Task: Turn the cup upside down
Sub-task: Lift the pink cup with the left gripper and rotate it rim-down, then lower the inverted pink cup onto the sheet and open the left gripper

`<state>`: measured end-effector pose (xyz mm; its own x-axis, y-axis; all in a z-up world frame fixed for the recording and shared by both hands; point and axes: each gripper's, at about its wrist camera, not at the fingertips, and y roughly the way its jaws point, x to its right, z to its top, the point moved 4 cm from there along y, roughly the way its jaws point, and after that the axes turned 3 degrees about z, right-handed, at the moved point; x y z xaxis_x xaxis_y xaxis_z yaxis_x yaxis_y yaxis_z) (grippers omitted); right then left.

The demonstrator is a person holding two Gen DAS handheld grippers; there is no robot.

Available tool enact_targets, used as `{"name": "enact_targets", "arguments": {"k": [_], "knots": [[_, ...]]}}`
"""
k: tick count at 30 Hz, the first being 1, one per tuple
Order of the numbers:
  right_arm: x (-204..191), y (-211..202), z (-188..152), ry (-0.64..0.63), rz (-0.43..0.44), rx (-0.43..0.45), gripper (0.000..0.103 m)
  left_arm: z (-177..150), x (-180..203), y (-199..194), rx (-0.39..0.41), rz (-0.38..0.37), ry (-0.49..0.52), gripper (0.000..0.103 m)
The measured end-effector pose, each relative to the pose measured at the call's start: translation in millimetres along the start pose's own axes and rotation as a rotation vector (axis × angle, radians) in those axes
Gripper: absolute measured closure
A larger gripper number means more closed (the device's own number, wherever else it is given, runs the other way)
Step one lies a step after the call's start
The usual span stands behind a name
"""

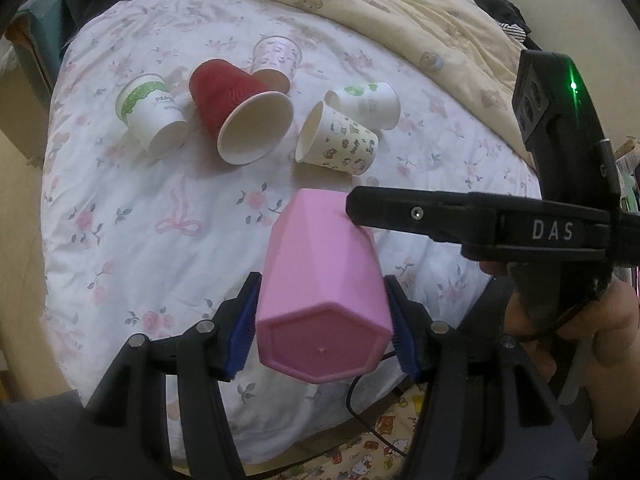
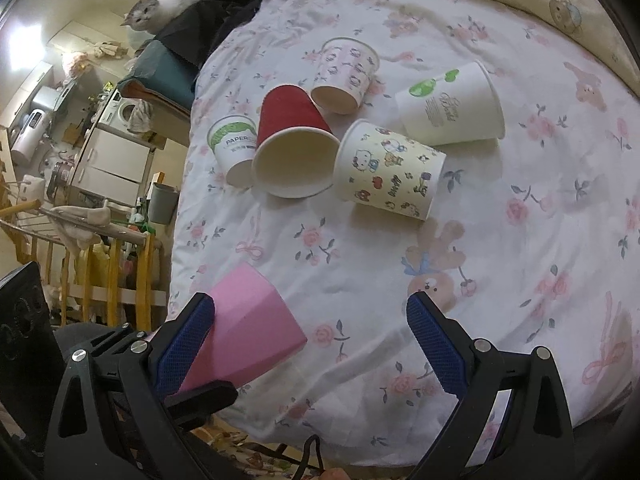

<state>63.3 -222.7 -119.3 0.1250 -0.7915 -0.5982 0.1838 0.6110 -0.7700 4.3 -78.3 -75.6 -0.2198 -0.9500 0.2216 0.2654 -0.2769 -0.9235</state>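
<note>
A pink faceted plastic cup (image 1: 320, 288) is held between the blue pads of my left gripper (image 1: 322, 328), base toward the camera and mouth pointing away, above the floral bedsheet (image 1: 140, 220). My right gripper comes in from the right in the left wrist view (image 1: 360, 210), one finger touching the cup's upper side. In the right wrist view the pink cup (image 2: 248, 332) lies against the left finger of my right gripper (image 2: 312, 340), whose jaws stand wide apart.
Several paper cups lie on their sides on the sheet: a red one (image 1: 240, 116), a white-green one (image 1: 152, 116), a cartoon one (image 1: 340, 140), a white one (image 1: 368, 102). A cream quilt (image 1: 360, 8) lies behind. A cat (image 2: 160, 8) sits beyond the bed's left edge.
</note>
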Motion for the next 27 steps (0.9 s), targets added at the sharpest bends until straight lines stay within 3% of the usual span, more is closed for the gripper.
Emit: {"name": "enact_targets", "arguments": {"k": [4, 8, 13, 18, 27], "knots": [[3, -10, 5, 0.017, -0.004, 0.041, 0.004, 4, -11, 3, -0.014, 0.039, -0.022, 0.048], [26, -44, 13, 0.098, -0.066, 0.170, 0.004, 20, -33, 5, -0.049, 0.115, -0.075, 0.048], [54, -74, 11, 0.175, -0.123, 0.255, 0.004, 35, -44, 26, -0.145, 0.149, -0.155, 0.048], [71, -82, 5, 0.228, -0.100, 0.247, 0.004, 46, -33, 54, -0.206, 0.180, -0.159, 0.048], [65, -83, 7, 0.230, -0.043, 0.241, 0.004, 61, -22, 96, -0.320, 0.224, -0.163, 0.048]]}}
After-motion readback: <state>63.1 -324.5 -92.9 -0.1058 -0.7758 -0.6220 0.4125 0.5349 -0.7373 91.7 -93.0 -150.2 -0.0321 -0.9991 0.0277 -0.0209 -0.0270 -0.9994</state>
